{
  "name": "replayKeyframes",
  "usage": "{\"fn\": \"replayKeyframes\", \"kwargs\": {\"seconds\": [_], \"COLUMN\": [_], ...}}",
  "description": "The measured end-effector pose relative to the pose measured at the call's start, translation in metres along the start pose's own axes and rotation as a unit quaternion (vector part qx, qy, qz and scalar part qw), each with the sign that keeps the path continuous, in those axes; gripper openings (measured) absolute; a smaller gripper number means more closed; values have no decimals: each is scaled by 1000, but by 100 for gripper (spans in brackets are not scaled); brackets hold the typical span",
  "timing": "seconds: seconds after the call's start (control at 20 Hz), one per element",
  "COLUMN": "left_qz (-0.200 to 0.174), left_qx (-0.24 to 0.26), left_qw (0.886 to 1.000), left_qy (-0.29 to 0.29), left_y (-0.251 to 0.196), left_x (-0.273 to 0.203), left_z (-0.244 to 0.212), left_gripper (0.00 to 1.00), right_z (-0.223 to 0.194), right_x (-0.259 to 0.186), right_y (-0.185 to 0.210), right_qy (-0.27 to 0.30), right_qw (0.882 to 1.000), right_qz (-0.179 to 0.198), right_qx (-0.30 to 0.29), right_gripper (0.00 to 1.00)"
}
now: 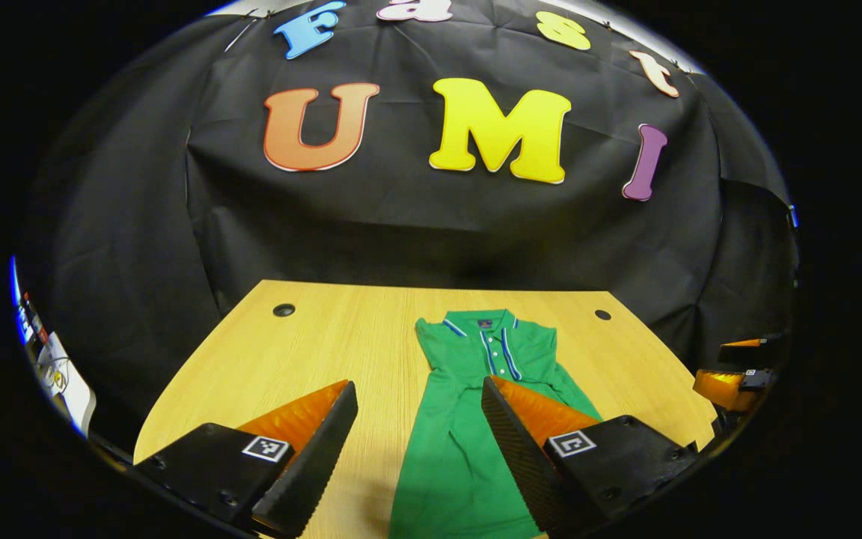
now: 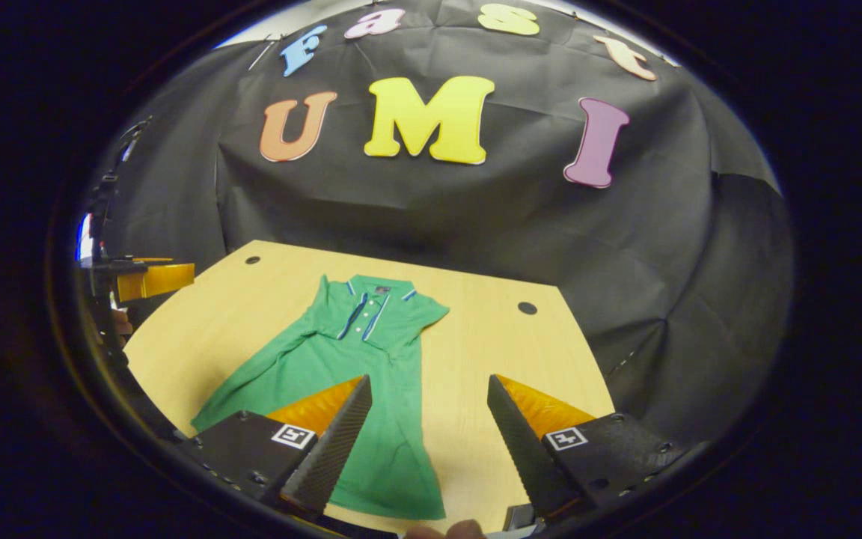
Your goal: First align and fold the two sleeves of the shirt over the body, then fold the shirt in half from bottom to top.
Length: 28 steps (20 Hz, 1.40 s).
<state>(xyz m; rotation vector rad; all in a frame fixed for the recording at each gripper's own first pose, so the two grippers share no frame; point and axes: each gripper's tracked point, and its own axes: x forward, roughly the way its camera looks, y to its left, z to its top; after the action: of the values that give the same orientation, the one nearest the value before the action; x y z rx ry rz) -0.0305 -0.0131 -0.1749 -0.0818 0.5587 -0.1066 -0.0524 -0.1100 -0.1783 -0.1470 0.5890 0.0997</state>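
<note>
So a green polo shirt (image 1: 468, 419) is seen laid flat on a light wooden table (image 1: 304, 352), collar (image 1: 485, 323) pointed toward 12 o'clock at the black cloth wall (image 1: 416, 217), hem down at 6. In the left gripper view the left gripper (image 1: 417, 408) is held above the near edge of the table with its fingers spread wide and nothing pinched between them; the shirt's body is seen through the gap and under the finger on the 4 o'clock side. The other gripper (image 1: 734, 374) is caught at about 3 o'clock, just off the table's edge, too cut off to judge there. In the right gripper view the right gripper (image 2: 429, 400) is also spread apart and empty, hovering over the shirt's (image 2: 356, 389) lower part, with bare table (image 2: 491, 352) seen between the fingers. From there the shirt looks skewed, one sleeve side fanned out toward 8 o'clock. The left gripper (image 2: 150, 278) is spotted at 9 o'clock. Two small dark round holes (image 1: 283, 309) are seen in the table's far corners.
</note>
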Motion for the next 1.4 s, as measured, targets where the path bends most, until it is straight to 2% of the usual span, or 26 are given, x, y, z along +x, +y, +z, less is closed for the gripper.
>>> {"fn": "replayKeyframes", "kwargs": {"seconds": [0.1, 0.2, 0.3, 0.35, 0.4, 0.5, 0.6, 0.75, 0.95, 1.4], "left_qz": [4, -5, -14, -22, -29, -38, -32, -25, -7, -1], "left_qx": [2, -8, -18, -23, -33, -62, -69, -53, -22, 0], "left_qw": [999, 992, 979, 971, 964, 949, 937, 921, 905, 891], "left_qy": [48, 123, 201, 236, 260, 306, 341, 385, 424, 454], "left_y": [12, 13, 14, 13, 12, 7, 10, 12, 18, 17], "left_x": [-12, -25, -36, -43, -49, -54, -58, -58, -57, -53], "left_z": [-34, -79, -128, -155, -171, -193, -211, -228, -241, -241], "left_gripper": [100, 100, 100, 100, 100, 100, 100, 100, 100, 100], "right_z": [-18, -44, -78, -98, -117, -138, -152, -177, -207, -236], "right_x": [-6, -9, -10, -8, -8, -9, -7, -4, -1, 13], "right_y": [3, 1, 1, 1, 1, 3, 5, 7, 7, 7], "right_qy": [18, 51, 100, 133, 165, 207, 235, 280, 333, 391], "right_qw": [1000, 999, 995, 991, 986, 978, 971, 959, 942, 919], "right_qz": [6, 8, 15, 18, 23, 26, 29, 33, 33, 23], "right_qx": [-7, -13, -12, -6, 1, 17, 20, 16, 29, 48], "right_gripper": [95, 96, 98, 94, 98, 96, 96, 96, 96, 96]}}
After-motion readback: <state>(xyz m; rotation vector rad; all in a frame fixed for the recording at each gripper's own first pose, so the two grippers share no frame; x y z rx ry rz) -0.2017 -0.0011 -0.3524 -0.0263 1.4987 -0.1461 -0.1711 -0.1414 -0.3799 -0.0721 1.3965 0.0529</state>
